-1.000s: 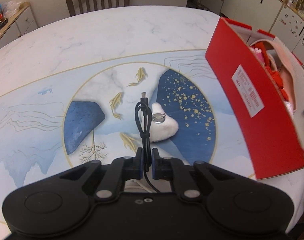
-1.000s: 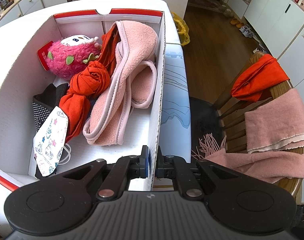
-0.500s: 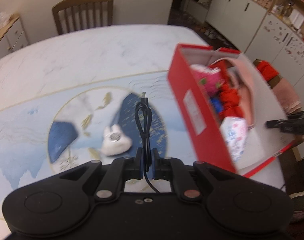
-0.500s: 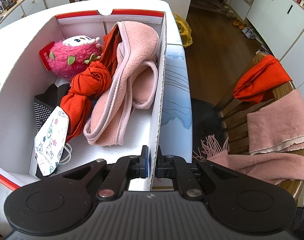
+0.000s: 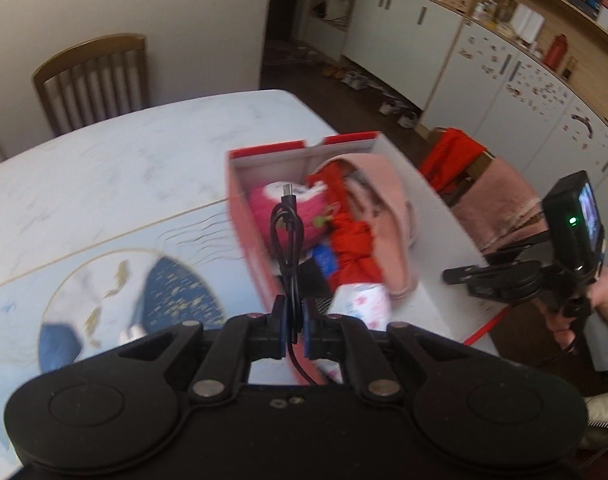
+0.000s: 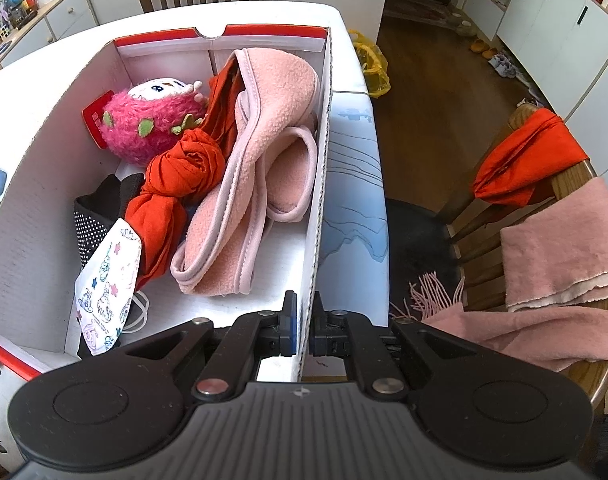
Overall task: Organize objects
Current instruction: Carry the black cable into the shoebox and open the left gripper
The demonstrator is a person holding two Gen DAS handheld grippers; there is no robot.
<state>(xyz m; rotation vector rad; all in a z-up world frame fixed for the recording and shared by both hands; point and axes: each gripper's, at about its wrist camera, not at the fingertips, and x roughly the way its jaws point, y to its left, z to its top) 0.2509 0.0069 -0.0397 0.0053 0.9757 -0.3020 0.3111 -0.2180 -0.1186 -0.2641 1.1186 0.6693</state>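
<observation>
My left gripper (image 5: 292,314) is shut on a coiled black USB cable (image 5: 286,236), whose loop and plug stick up in front of the red box (image 5: 251,236). The box is white inside (image 6: 36,216) and holds a pink plush toy (image 6: 152,128), pink slippers (image 6: 264,152), a knotted red cloth (image 6: 176,184), a black dotted pouch (image 6: 94,220) and a printed face mask (image 6: 106,288). My right gripper (image 6: 302,322) is shut on the box's right wall (image 6: 317,216) near its front corner. In the left wrist view that right gripper (image 5: 459,278) shows at the box's right side, held by a hand (image 5: 607,300).
The box stands on a marble table with a blue painted mat (image 5: 104,264). A small white object (image 5: 130,334) lies on the mat, half hidden behind my left gripper. A wooden chair (image 5: 92,76) stands at the far side. Another chair (image 6: 543,216), draped with red and pink cloths, stands right of the table.
My left gripper has risen and swung right with the cable, from above the mat's white object to the box's left wall. The right gripper has kept its hold on the wall.
</observation>
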